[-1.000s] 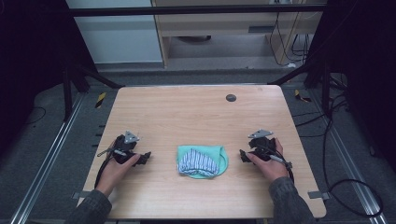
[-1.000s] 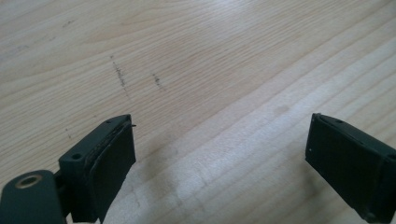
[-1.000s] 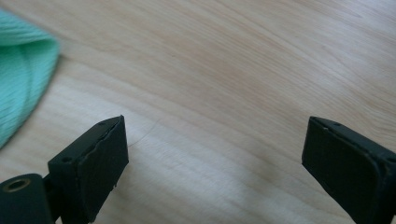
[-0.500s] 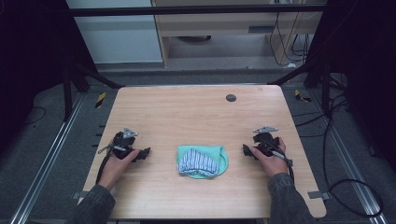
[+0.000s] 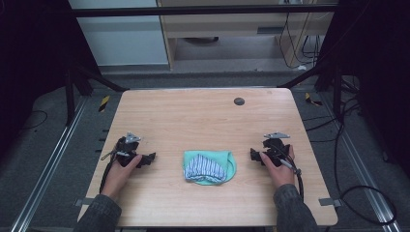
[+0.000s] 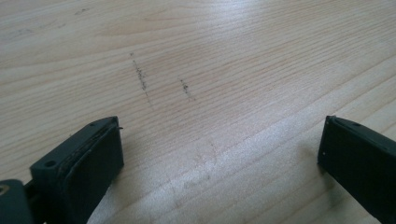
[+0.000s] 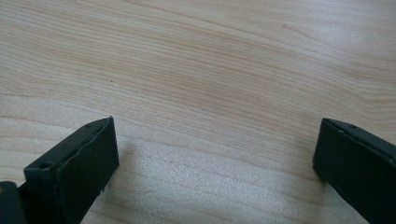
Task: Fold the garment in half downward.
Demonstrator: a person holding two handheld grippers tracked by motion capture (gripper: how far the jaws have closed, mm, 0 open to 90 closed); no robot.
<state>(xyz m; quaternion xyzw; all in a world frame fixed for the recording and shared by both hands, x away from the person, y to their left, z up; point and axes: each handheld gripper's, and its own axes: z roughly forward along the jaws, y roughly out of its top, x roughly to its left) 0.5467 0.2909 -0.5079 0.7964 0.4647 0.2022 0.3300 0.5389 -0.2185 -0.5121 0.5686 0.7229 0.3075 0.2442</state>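
At the near middle of the pale wooden table lies a small folded cloth, mint green with a blue-and-white striped panel on top, flat and untouched. The left gripper rests on the wood to its left, the right gripper to its right, both apart from it with jaws spread wide and holding nothing. The work looks to be at a resting point; any next move calls for reaching inward to the cloth's edges. No containers are present; a dark round disc sits far right.
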